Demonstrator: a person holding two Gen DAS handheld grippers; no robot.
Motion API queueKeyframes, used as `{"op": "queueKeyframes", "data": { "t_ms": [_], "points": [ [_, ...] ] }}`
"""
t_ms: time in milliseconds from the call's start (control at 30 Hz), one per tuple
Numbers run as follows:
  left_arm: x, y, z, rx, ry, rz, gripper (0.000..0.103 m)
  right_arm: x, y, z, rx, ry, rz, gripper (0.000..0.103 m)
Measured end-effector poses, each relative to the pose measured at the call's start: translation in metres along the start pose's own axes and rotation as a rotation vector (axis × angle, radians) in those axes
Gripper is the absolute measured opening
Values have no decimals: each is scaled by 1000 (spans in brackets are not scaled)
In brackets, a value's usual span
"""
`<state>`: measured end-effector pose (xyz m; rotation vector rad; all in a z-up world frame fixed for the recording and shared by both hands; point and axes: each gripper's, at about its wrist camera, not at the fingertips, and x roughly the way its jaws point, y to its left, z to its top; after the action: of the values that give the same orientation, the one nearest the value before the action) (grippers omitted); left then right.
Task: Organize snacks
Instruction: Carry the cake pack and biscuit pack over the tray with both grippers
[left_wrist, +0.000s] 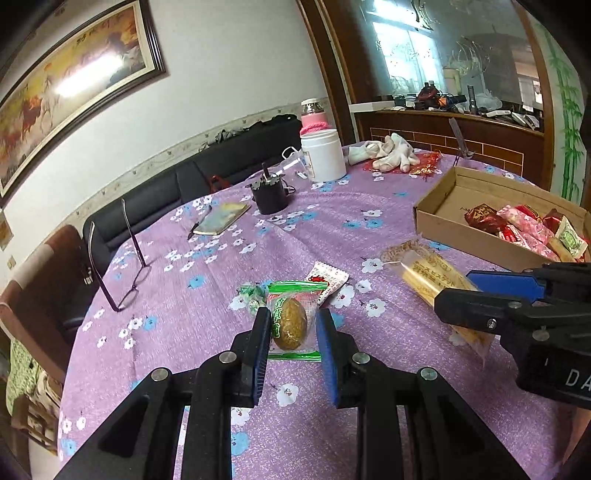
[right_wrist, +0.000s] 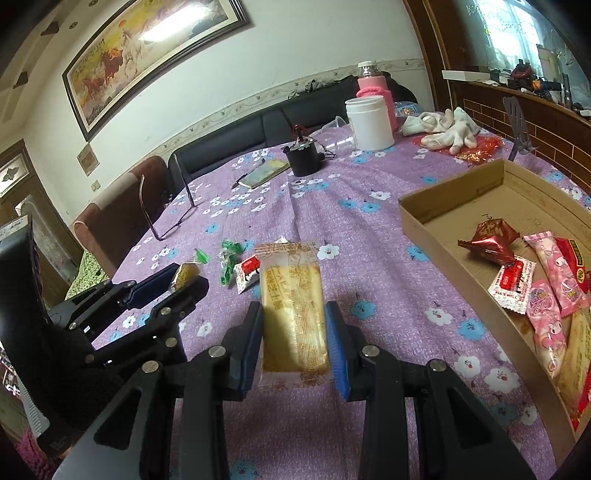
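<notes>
Green-edged clear plastic wraps the brown egg-shaped snack, pinched narrow in the left gripper, seemingly lifted off the cloth for carrying. Beside it the right gripper clamps the long yellow biscuit packet, likely bound for the shallow cardboard box of sweets at right. Purple flowered tablecloth covers the cluttered table; a dark sofa lines the wall.

Both hand-held grippers, the left gripper and the right gripper, share one build: matte black plastic linkage arms, round silver pivot screws, and ribbed blue pads lining each finger; white letters mark the right one's housing.
</notes>
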<state>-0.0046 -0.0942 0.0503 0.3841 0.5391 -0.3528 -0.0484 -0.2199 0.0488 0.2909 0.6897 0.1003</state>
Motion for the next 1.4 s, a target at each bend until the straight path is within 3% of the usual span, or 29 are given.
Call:
{"op": "queueKeyframes", "data": {
  "t_ms": [1000, 1133, 1400],
  "points": [
    [-5, -13, 3, 23, 5, 11, 26, -33, -17, 10, 52, -39, -1, 32],
    [-9, -19, 11, 31, 10, -21, 26, -49, -33, 13, 78, -63, -19, 32],
    [-13, -38, 50, -4, 21, -178, 26, -103, -92, 25, 209, -168, -86, 32]
  ]
}}
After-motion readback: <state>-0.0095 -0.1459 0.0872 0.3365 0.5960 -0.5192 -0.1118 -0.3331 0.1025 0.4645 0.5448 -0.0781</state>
